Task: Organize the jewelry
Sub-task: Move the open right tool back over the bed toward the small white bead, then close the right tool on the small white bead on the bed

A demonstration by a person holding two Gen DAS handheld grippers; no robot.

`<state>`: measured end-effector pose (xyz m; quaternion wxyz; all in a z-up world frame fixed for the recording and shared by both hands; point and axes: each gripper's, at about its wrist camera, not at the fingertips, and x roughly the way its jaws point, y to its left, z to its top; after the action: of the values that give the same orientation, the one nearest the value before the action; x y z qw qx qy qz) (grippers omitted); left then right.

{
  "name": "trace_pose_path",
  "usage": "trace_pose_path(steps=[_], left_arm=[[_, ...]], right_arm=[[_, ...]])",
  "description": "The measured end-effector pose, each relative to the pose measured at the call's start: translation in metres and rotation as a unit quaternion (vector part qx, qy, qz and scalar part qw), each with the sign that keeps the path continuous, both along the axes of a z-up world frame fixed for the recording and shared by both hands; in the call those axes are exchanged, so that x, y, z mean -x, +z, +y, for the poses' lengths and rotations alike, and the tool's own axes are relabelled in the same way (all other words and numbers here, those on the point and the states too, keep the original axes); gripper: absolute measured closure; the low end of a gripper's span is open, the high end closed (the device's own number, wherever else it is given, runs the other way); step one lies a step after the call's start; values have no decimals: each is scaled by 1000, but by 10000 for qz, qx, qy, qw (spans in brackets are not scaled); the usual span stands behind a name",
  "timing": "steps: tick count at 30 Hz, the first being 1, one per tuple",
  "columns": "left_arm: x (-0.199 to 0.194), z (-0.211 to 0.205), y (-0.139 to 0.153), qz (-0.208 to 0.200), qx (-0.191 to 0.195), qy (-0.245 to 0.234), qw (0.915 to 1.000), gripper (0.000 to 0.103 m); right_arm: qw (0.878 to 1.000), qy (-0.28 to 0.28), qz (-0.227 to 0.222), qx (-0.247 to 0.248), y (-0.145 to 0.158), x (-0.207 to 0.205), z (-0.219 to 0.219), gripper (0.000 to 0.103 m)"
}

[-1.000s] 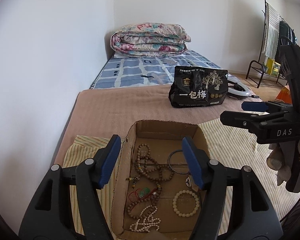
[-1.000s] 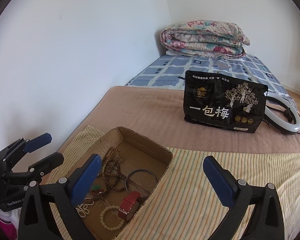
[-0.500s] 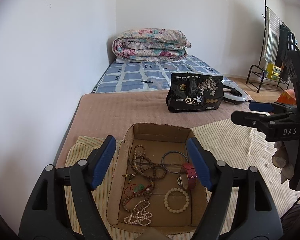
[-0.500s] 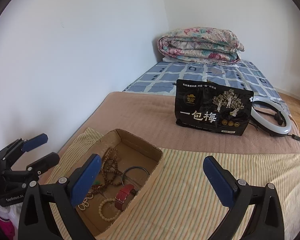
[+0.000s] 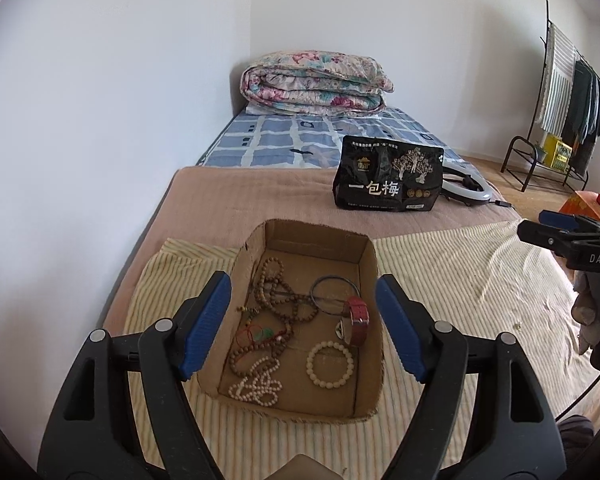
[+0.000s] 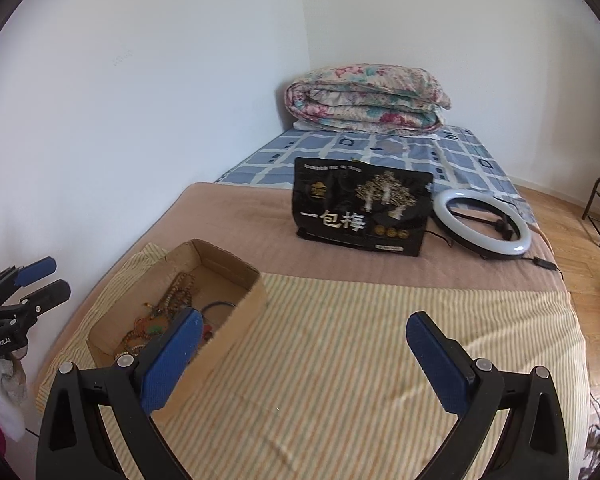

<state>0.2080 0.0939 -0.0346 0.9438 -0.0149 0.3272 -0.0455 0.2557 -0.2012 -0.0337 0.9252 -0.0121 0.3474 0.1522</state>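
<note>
A white-walled bedroom corner: a bed (image 5: 260,200) runs along the wall, covered by a brown blanket and, nearer, a striped cloth (image 5: 452,280).

Left wrist view: the left tool (image 5: 304,320) hangs with its blue pads spread wide, holding nothing, above an open cardboard box (image 5: 370,264) that sits on the striped cloth near the bed's wall-side edge. Inside lie the jewelry pieces — brown bead strands (image 5: 276,300), a dark thin bangle (image 5: 335,294), a red watch (image 5: 358,320), a pale bead bracelet (image 5: 331,365) and a white bead string (image 5: 256,386). A small red-and-green piece is tangled among the brown beads; hard to make out. To the right of the box the cloth lies bare up to the right tool (image 5: 556,228), cut off at the frame edge. Beyond stand a black snack bag (image 5: 388,180), a folded floral quilt (image 5: 316,82) and a clothes rack (image 5: 568,92) on the floor.

Right wrist view: the right tool (image 6: 300,354) is also spread wide and empty, over bare striped cloth (image 6: 340,340) beside the box (image 6: 236,280). Its left pad hides part of the box contents — the watch and pale bracelet cannot be seen here. This view alone shows the whole ring light (image 6: 482,222), lying just beside the bag (image 6: 360,208). The left tool (image 6: 32,284) shows at the frame's left edge.
</note>
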Motion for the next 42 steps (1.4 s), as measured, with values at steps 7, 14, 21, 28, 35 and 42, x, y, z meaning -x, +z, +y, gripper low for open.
trace_pose_path(steps=[7,14,21,28,35,42], left_arm=[[25,-4,-3,65,83,158,9998,26],[45,-3,-7,97,107,278,9995,26],[56,-2,-16,218,25,314,9993,26],[57,-3,-22,322,57,384,9987,26],[59,-1,-24,361,72,451,9983,26],[61,1,-26,376,96,463,9982,26]], right_arm=[[9998,-186,65,73,-5,24,-44,7],[9983,-480,329,-27,-29,49,-95,22],[9938,-755,813,-67,-74,62,-139,47],[9911,-527,1212,143,-118,61,-140,66],[9886,-462,1345,489,-142,53,-131,74],[9851,-524,1486,686,-155,44,-128,79]])
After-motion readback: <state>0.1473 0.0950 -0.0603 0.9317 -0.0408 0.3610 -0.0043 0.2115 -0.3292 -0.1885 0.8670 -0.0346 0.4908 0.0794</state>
